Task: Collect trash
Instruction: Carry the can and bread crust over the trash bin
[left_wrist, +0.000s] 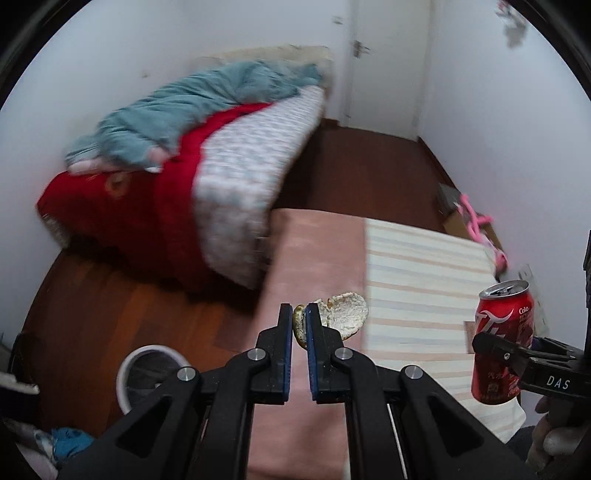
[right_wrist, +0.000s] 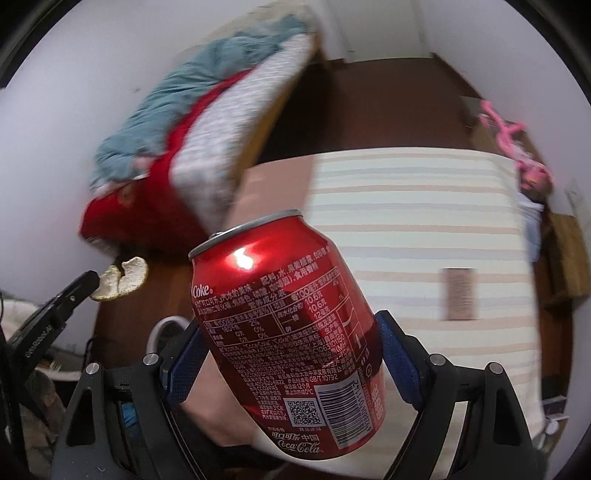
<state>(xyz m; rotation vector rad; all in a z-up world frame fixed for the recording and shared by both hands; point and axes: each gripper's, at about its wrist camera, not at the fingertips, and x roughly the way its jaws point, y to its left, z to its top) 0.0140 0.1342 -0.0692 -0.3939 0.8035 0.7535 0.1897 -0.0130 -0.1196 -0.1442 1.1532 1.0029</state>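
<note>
My left gripper (left_wrist: 299, 317) is shut on a piece of pale fruit peel (left_wrist: 345, 314), which sticks out to the right of the blue pads. The same peel (right_wrist: 122, 278) shows at the left in the right wrist view, on the left gripper's (right_wrist: 92, 282) tip. My right gripper (right_wrist: 291, 354) is shut on a red Coke can (right_wrist: 284, 332), tilted, with its opened top up and left. That can (left_wrist: 502, 336) appears at the right edge of the left wrist view, lifted above the bed.
A bed with a pink sheet (left_wrist: 314, 258) and a striped cover (left_wrist: 417, 280) lies below. A heap of red, grey and teal bedding (left_wrist: 192, 158) sits behind it. A white bin (left_wrist: 147, 373) stands on the wooden floor (left_wrist: 110, 295) at lower left. A pink toy (left_wrist: 476, 221) lies by the right wall.
</note>
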